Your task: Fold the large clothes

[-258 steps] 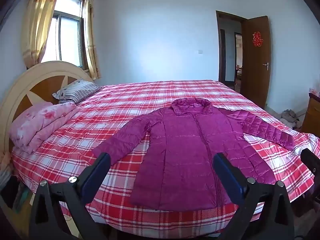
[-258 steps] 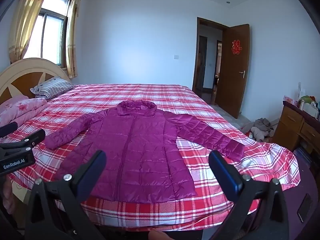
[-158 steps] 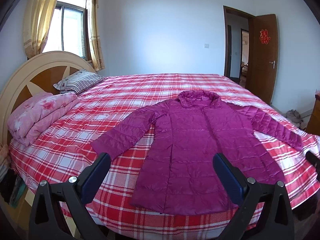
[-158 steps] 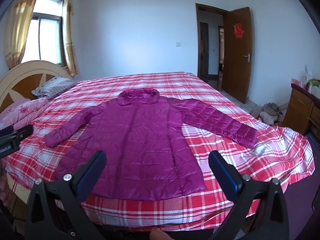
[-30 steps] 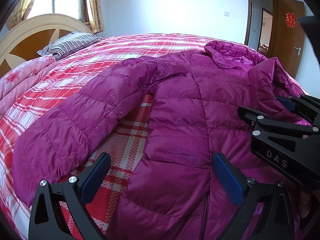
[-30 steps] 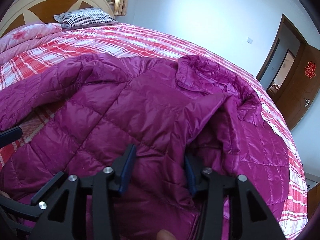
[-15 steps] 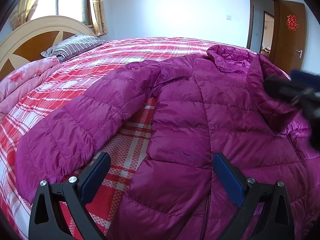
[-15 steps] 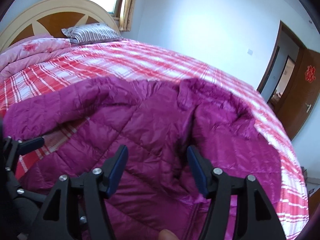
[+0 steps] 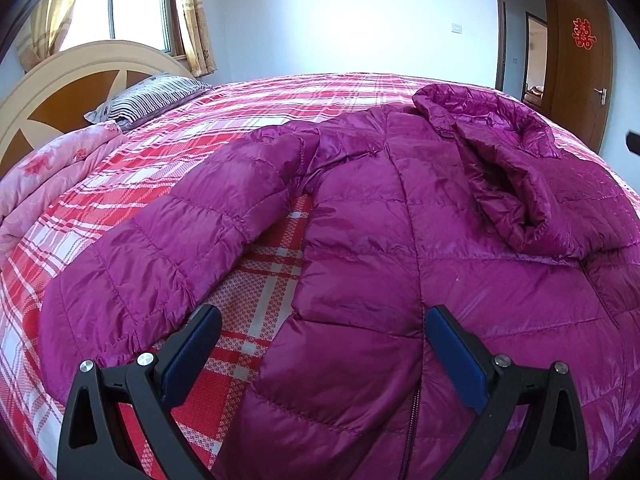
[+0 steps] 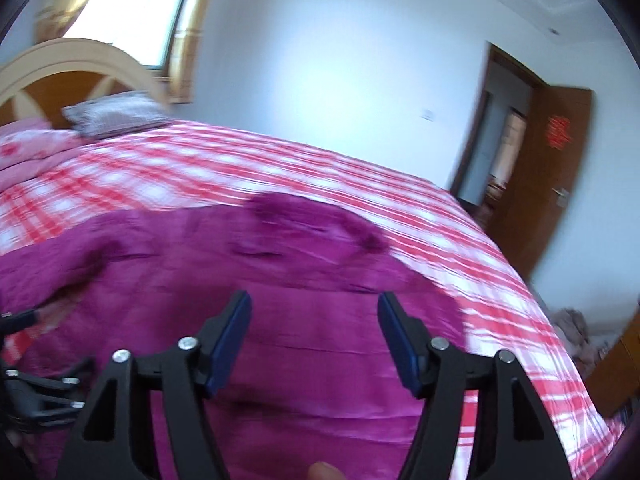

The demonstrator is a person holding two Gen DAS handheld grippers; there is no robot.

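A purple quilted jacket (image 9: 400, 240) lies front up on the red plaid bed (image 9: 260, 120). Its left sleeve (image 9: 160, 248) stretches out toward the bed's near left. The right sleeve (image 9: 516, 200) lies folded across the chest, below the collar (image 9: 480, 112). My left gripper (image 9: 322, 316) hovers open over the jacket's lower front by the zip, with nothing between its fingers. In the blurred right wrist view, my right gripper (image 10: 314, 298) is above the jacket (image 10: 280, 320), its jaws closing with nothing between them.
A round wooden headboard (image 9: 60, 92), a striped pillow (image 9: 156, 92) and a folded pink quilt (image 9: 52, 176) are at the bed's left end. A brown door (image 10: 560, 168) stands open at the right, with a wooden dresser (image 10: 624, 372) and a heap of clothes (image 10: 576, 324) on the floor.
The right gripper let go of the right sleeve, which now rests across the jacket's chest, and drew up and away to the right. The left gripper stayed put.
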